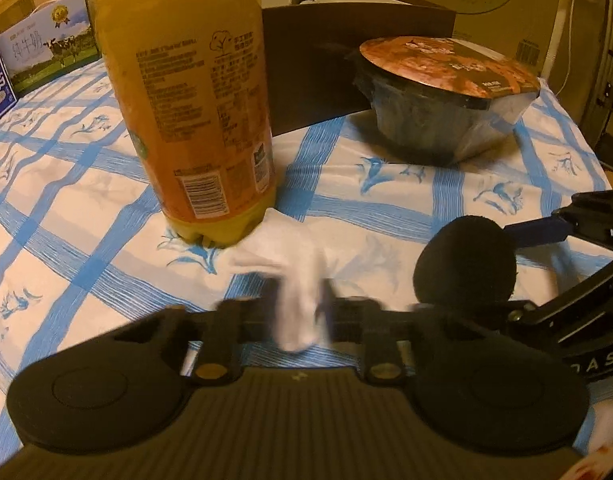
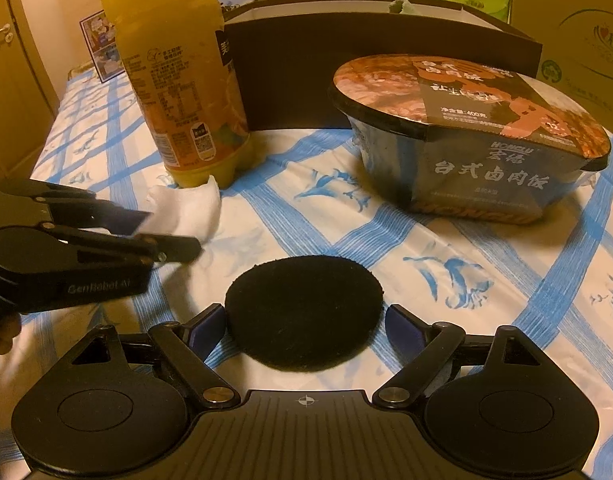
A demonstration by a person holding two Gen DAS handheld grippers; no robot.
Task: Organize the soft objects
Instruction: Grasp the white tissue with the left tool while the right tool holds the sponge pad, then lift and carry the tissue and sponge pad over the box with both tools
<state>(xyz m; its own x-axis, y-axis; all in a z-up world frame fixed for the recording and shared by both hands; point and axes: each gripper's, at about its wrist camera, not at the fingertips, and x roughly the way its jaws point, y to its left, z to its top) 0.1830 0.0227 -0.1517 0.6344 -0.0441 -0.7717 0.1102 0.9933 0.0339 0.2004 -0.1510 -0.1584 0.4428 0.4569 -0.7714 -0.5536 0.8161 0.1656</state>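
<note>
One crumpled white cloth [image 2: 186, 206], soft and thin, lies on the table [image 2: 346, 232] at the foot of one tall plastic bottle [image 2: 174, 80] of orange drink. The left gripper [image 1: 302, 304] has its fingers pressed together, pinching the near edge of that cloth. One round black pad [image 2: 304, 312], flat and fuzzy like felt, lies nearer the cameras, between the widely spread fingers of the right gripper [image 2: 305, 322], whose blue-tipped fingers stand just beside its rim without pressing it. The table wears a glossy white cover with blue stripes and flower prints. One film-wrapped black bowl [image 2: 466, 140] with a printed lid stands to the right, before one dark brown cardboard box [image 2: 366, 52].
</note>
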